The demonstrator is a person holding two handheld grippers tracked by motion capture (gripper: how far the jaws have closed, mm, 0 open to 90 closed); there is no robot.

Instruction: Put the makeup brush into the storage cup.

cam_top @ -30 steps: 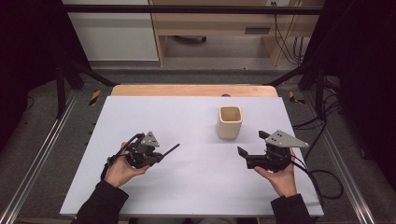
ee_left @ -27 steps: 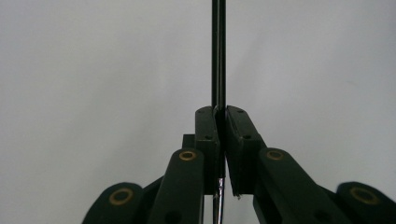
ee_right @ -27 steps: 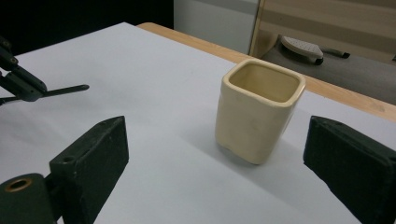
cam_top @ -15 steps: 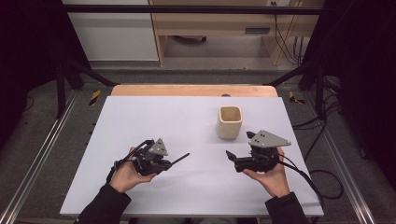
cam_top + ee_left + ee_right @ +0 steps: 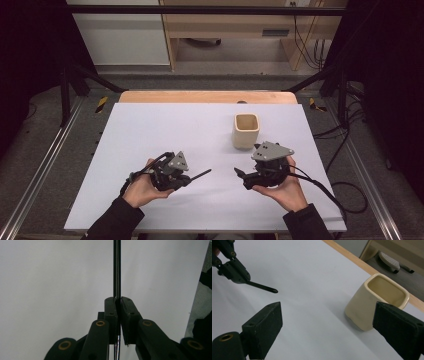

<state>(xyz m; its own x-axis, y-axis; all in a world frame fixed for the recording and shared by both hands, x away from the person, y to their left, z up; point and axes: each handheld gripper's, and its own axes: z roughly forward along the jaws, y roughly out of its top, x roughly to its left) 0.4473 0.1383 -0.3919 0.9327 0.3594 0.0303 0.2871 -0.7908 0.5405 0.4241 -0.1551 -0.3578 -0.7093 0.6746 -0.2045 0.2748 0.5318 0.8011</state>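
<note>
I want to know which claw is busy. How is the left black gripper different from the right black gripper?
The left black gripper is shut on a thin black pen; the right black gripper is open and holds nothing. The left one points toward the table's middle; the right one sits beside the cream square ceramic cup. Both are black, hand-held, above the white table.

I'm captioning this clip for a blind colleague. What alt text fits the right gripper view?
The open right claw faces a cream cup standing upright and empty on the white table. At upper left, the left claw is shut on a thin black rod pointing toward the cup.
</note>
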